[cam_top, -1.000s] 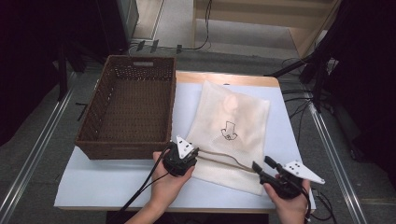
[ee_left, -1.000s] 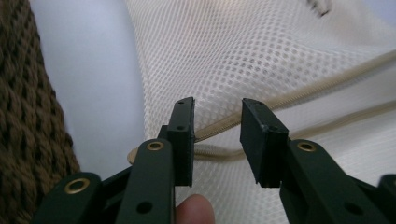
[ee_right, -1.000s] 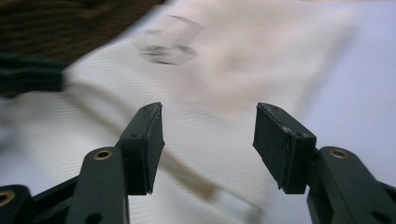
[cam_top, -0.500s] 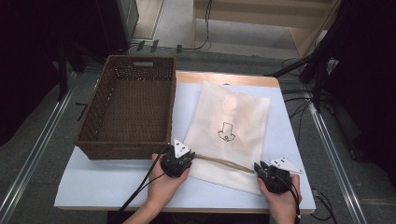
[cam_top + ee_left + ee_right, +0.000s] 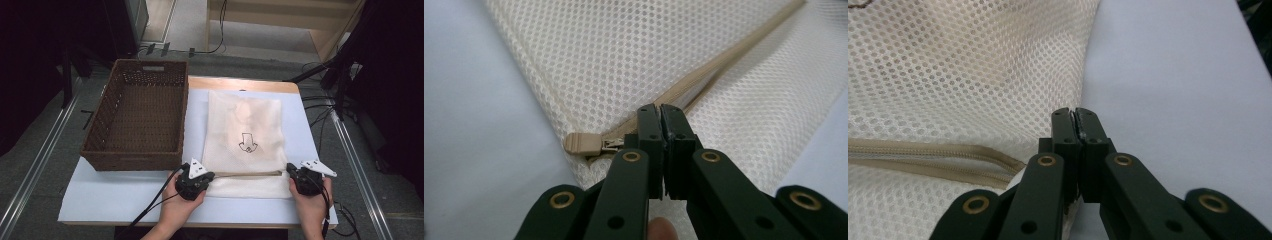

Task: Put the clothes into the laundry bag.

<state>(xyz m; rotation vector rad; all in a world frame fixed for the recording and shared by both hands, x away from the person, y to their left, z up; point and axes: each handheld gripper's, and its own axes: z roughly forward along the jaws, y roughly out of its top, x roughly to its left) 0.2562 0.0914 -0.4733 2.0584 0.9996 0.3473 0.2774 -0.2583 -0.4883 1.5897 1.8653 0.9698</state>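
A cream mesh bag (image 5: 245, 125) with a black arrow mark lies flat on the white table (image 5: 100, 200). A beige zipper (image 5: 250, 174) runs along its near edge. My left gripper (image 5: 211, 176) is at the zipper's left end. Its jaws have just been closing and now stand shut (image 5: 661, 112) on the mesh bag (image 5: 624, 60) at the zipper, beside the beige pull tab (image 5: 584, 144). My right gripper (image 5: 291, 173) is at the near right corner. Its jaws have also just been closing and are now shut (image 5: 1075, 114) on the bag's (image 5: 948, 75) edge, past the zipper's end (image 5: 998, 167).
A dark brown wicker basket (image 5: 140, 115) stands left of the bag, its inside bare. Bare white tabletop lies along the near edge and right of the bag (image 5: 1173, 75). Cables (image 5: 150, 210) trail off the table's front. Metal floor rails run along both sides.
The right hand has come in leftward and down to the bag's near right corner. Both grippers' jaws have closed. The left hand has stayed at the zipper's left end.
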